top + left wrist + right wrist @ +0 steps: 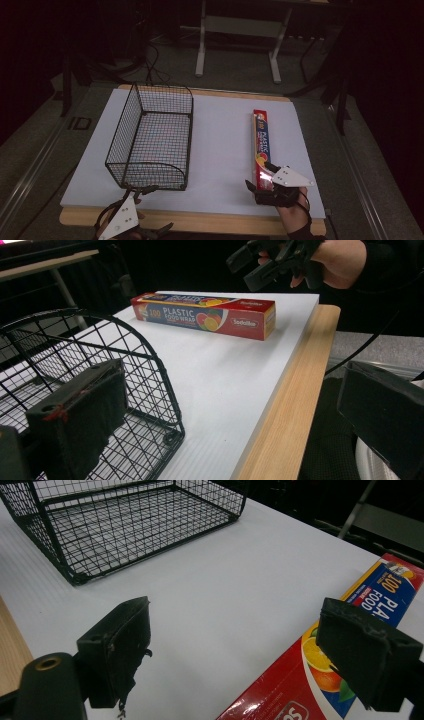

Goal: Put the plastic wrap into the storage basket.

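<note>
Near the table's right front edge, the right gripper (260, 184), jaws wide, straddles the near end of the plastic food wrap box (263, 146); centre it, clamp squarely, while the wide-jawed left gripper (134, 192) waits by the wire basket (152, 135).

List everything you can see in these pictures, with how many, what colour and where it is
wire basket: one, black, empty, on the left half of the white board
plastic food wrap box: one, red with blue panel and fruit picture, lying lengthwise on the right half of the board
white board: one, white, covering the tabletop
table: one, light wood edge showing along the near side
metal frame: one, grey, on the floor beyond the table
cables: several, black, on the floor behind the basket
left gripper: one, black, jaws open, at the basket's near corner
right gripper: one, black, jaws open, over the near end of the box
right hand: one, at the table's near right edge
</note>
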A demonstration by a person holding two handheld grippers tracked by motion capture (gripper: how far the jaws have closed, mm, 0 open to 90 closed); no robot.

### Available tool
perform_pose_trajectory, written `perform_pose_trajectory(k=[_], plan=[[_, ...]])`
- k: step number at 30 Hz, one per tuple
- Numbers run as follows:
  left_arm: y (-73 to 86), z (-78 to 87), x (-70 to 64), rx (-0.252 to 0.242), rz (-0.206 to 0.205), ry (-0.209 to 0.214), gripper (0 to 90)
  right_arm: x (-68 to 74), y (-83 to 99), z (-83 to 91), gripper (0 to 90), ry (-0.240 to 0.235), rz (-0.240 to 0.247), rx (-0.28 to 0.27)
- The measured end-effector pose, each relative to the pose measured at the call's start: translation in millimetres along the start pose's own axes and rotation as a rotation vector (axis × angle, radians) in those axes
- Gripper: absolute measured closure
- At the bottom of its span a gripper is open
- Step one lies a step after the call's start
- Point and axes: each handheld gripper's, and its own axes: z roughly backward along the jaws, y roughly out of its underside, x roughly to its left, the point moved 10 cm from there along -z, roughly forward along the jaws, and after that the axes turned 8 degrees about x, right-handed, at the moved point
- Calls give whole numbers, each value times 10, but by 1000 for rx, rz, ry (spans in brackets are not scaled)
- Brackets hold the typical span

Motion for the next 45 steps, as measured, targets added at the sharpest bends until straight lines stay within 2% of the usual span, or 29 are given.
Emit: perform_pose_trajectory(k=[4,11,14,17,21,24,27,31,35,38,45], plan=[[-2,-2,-2,0,0,2,2,9,5,-4,148,-2,5,3],[0,1,-1,0,5,4,2,90,-11,-10,158,-49,15,15],[0,-2,0,0,6,4,2,125,-31,-6,140,-53,32,18],[1,-5,0,2,5,5,2,116,-41,-5,123,-4,42,35],[-1,-6,-1,1,6,4,2,112,-78,13,117,7,40,29],[3,-6,-1,3,6,4,2,90,-152,52,117,5,15,11],[3,-4,1,3,9,4,2,30,-206,60,110,21,-10,12],[2,-7,-1,4,8,6,2,-70,-285,46,101,69,-11,14],[4,-9,3,5,10,6,2,-134,-346,7,98,84,-9,4],[3,-7,4,4,13,5,2,-163,-379,-41,98,71,-11,4],[3,-8,-2,5,11,8,2,-267,-514,-81,99,99,8,-1]])
